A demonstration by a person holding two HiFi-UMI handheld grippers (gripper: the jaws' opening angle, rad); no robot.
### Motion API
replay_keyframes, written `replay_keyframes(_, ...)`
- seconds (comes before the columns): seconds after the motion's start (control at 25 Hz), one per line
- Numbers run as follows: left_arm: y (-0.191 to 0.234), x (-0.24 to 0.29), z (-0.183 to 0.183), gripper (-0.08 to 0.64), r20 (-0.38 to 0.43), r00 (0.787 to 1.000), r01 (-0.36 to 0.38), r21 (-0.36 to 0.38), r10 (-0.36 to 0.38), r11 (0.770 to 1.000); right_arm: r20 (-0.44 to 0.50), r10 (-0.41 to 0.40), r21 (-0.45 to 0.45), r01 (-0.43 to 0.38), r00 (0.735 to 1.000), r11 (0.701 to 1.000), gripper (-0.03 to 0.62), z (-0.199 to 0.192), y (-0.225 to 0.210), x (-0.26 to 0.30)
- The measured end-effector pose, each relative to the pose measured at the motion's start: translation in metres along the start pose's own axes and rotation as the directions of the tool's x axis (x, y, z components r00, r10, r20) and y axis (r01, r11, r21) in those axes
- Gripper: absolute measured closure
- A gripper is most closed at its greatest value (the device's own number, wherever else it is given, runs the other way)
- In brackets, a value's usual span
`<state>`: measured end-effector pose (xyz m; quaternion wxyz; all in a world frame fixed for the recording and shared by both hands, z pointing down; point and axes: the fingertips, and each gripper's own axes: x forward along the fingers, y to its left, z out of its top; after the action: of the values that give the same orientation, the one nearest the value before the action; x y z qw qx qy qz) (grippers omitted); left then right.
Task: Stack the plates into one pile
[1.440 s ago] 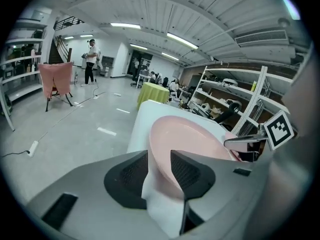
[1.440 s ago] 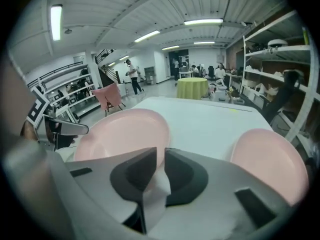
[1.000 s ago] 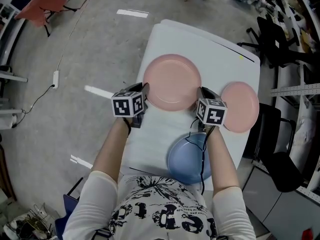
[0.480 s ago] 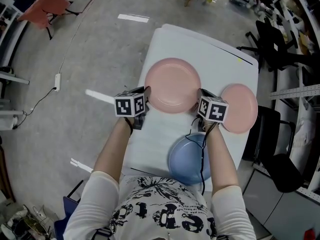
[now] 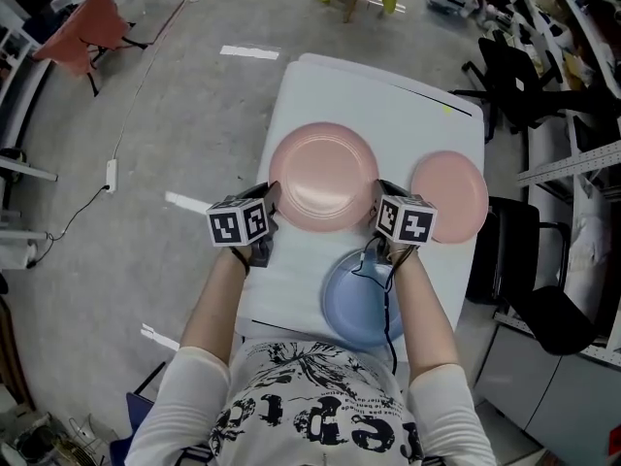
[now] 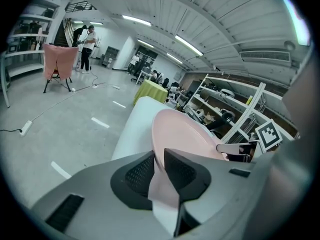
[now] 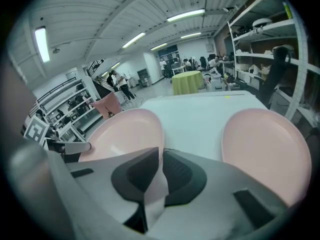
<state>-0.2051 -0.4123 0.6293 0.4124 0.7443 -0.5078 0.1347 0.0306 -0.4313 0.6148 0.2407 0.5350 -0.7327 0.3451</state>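
Observation:
A large pink plate lies in the middle of the white table. My left gripper is at the plate's left rim and my right gripper at its right rim. In the left gripper view the plate has its rim between the pads of the left gripper, whose jaws are closing on it. In the right gripper view the right gripper is closing on the opposite rim of the same plate. A smaller pink plate lies to the right. A blue plate sits near my body.
The table is narrow, and its right edge runs close by the small pink plate. Black chairs and metal shelving stand to the right. Concrete floor with a power strip and a pink-draped rack lies to the left.
Both grippers stay at the two sides of the large pink plate. The head view has shifted a little, and the plates keep their places on the table.

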Motion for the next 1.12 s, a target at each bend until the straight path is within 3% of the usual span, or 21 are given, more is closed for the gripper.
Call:
replay_keyframes(0.2,-0.026,-0.032,-0.010,0.488,0.044,0.999,0.001,0.030,-0.002,1.000,0.037,0.019,0.006,-0.019,0.999,1.000,0.558,-0.016,0.001,-0.039)
replay_keyframes(0.44,-0.064,-0.066,-0.028,0.488,0.079,0.997,-0.016,0.087,0.009,0.996,0.073,0.022,-0.048,-0.018,0.997,0.999,0.555,-0.035,-0.005,-0.088)
replay_keyframes(0.84,-0.115,-0.119,-0.086,0.494,0.112,0.994,0.005,0.011,-0.006,1.000,0.092,0.021,-0.115,-0.010,0.996,0.993,0.553,-0.079,-0.015,-0.168)
replay_keyframes(1.12,-0.141,-0.137,-0.121,0.495,0.105,0.994,0.022,-0.001,-0.021,1.000,0.094,0.027,-0.055,-0.022,0.995,0.998,0.554,-0.112,-0.028,-0.203)
